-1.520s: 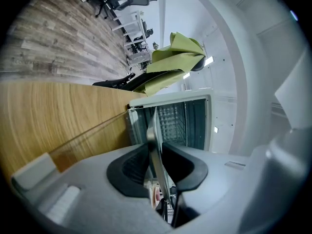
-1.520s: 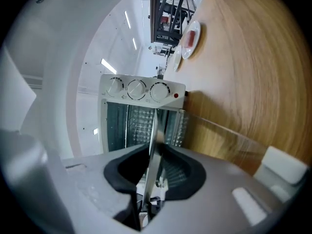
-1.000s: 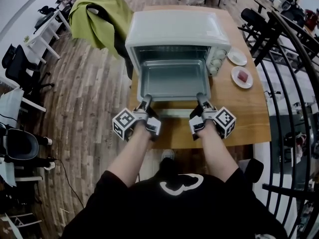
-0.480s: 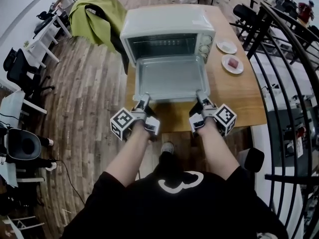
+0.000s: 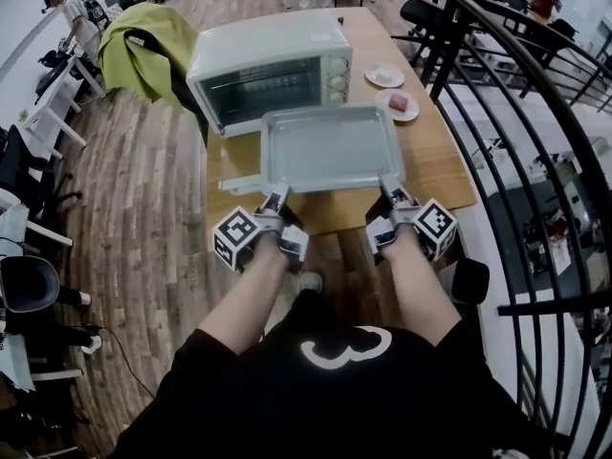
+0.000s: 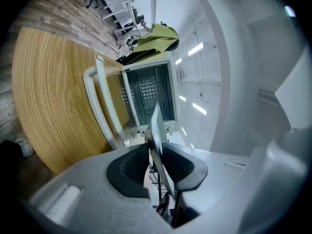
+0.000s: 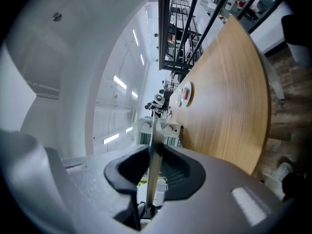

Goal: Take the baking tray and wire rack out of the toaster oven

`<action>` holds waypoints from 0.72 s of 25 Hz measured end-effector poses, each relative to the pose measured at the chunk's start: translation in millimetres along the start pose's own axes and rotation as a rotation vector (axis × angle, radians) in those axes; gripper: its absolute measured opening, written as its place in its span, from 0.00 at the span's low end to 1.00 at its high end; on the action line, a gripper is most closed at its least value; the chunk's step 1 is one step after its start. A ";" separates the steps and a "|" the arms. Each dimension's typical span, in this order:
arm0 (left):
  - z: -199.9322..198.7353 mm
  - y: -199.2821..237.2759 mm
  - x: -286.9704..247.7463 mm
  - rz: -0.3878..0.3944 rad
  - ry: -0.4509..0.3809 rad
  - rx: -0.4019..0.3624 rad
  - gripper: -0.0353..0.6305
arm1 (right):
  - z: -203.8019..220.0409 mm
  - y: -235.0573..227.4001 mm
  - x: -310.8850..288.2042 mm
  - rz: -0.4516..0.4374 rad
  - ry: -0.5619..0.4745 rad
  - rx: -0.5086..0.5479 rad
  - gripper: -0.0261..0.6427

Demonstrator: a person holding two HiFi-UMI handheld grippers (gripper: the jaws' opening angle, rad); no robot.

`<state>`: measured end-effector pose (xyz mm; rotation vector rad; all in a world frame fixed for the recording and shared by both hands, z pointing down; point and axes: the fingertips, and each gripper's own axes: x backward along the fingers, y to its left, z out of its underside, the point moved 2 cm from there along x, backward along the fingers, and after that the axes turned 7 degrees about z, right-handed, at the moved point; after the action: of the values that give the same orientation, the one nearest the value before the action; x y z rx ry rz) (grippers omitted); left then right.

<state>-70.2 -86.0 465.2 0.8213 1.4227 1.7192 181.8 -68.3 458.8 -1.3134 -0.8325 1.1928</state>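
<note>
Fingers point(image 6: 127, 165) of left gripper point(image 5: 278, 197) clamped on near-left rim of baking tray point(image 5: 330, 149). Right gripper point(image 5: 388, 189) clamped likewise on near-right rim. Both gripper views show thin edge pinched between pads. Tray mid-frame, out of toaster oven point(image 5: 268, 51), over open door point(image 5: 239, 185). Wire rack not discernible, probably inside oven. Task half done at best.

We see the baking tray point(image 5: 330, 149), a shallow, empty, pale grey metal pan. It is held level and clear of the toaster oven point(image 5: 268, 60), its near rim clamped by the left gripper point(image 5: 276, 197) and right gripper point(image 5: 390, 191). The white oven stands just behind it, its door point(image 5: 239, 185) dropped open beneath the tray.
</note>
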 end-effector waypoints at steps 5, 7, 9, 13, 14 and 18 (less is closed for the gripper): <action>48.8 -2.4 -25.3 0.010 0.089 0.004 0.19 | -40.6 -11.7 34.5 0.009 -0.071 -0.002 0.17; 67.4 -5.1 -36.3 0.013 0.123 0.005 0.19 | -59.1 -18.8 47.0 0.019 -0.108 -0.002 0.17; 83.4 -7.8 -45.5 0.012 0.153 0.009 0.19 | -74.7 -24.7 58.3 0.033 -0.143 -0.011 0.17; 110.0 -9.5 -62.3 0.004 0.201 0.025 0.19 | -98.8 -30.8 74.5 0.065 -0.194 -0.033 0.17; 116.7 -8.9 -67.0 0.002 0.213 0.028 0.19 | -105.4 -33.0 77.5 0.071 -0.204 -0.034 0.17; 144.5 1.7 -93.8 -0.011 0.247 0.036 0.19 | -136.3 -52.1 78.3 0.083 -0.221 -0.041 0.17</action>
<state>99.9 -93.3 491.0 0.6350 1.6210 1.8411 339.8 -22.6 478.5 -1.2739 -0.9726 1.4118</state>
